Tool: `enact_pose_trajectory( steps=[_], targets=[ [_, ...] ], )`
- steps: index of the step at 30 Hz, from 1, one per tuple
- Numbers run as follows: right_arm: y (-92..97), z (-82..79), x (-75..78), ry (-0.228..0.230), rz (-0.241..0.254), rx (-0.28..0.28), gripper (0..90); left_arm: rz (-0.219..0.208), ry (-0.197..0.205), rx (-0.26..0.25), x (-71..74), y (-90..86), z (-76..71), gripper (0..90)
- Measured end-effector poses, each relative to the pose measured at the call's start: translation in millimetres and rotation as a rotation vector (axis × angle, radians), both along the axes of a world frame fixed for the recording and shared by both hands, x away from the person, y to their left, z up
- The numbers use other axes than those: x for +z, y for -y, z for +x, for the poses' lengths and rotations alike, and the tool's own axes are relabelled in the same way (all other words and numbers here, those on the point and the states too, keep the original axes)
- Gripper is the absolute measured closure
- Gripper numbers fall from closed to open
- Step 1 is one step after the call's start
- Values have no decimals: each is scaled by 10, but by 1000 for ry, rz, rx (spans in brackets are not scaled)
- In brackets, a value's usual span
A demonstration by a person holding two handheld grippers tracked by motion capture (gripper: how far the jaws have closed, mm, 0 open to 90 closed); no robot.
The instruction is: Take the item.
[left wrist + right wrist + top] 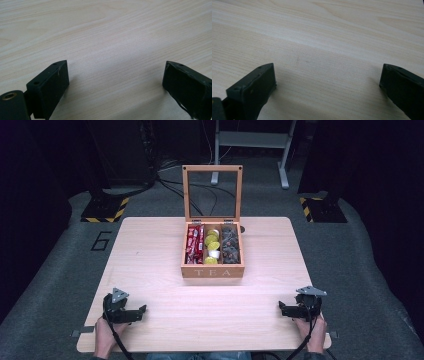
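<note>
With the wooden tea box (pixel 213 270) standing lid-up at the table's (pixel 150 250) middle, well apart from both tools, the left gripper (pixel 141 310) and right gripper (pixel 283 308) rest near the front edge, jaws spread wide and empty, seemingly poised to reach its 3 filled compartments.

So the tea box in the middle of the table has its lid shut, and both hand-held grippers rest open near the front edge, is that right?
Not quite. The tea box has its lid standing open, upright at the back, as the high view shows. The rest holds: left hand-held gripper and right hand-held gripper sit open near the table's front edge.
</note>
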State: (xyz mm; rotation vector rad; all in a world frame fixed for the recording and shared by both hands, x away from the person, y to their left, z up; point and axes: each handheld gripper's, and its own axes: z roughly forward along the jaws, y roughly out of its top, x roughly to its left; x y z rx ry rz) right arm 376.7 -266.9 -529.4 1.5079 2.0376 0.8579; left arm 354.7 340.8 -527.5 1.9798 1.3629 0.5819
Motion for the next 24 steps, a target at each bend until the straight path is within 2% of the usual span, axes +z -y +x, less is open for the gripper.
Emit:
enact_pose_trajectory(
  steps=[7, 13, 21, 24],
  targets=[
    [0, 0, -1, 1, 2, 0, 0, -25, 16, -14, 62, 46, 17, 76],
    [-1, -1, -2, 2, 3, -1, 0, -28, 28, -30, 149, 80, 43, 79],
    [1, -10, -3, 1, 1, -2, 0, -43, 50, -68, 324, 181, 123, 89],
    [0, -11, -3, 0, 1, -4, 0, -36, 59, -82, 377, 237, 162, 90]
  ],
)
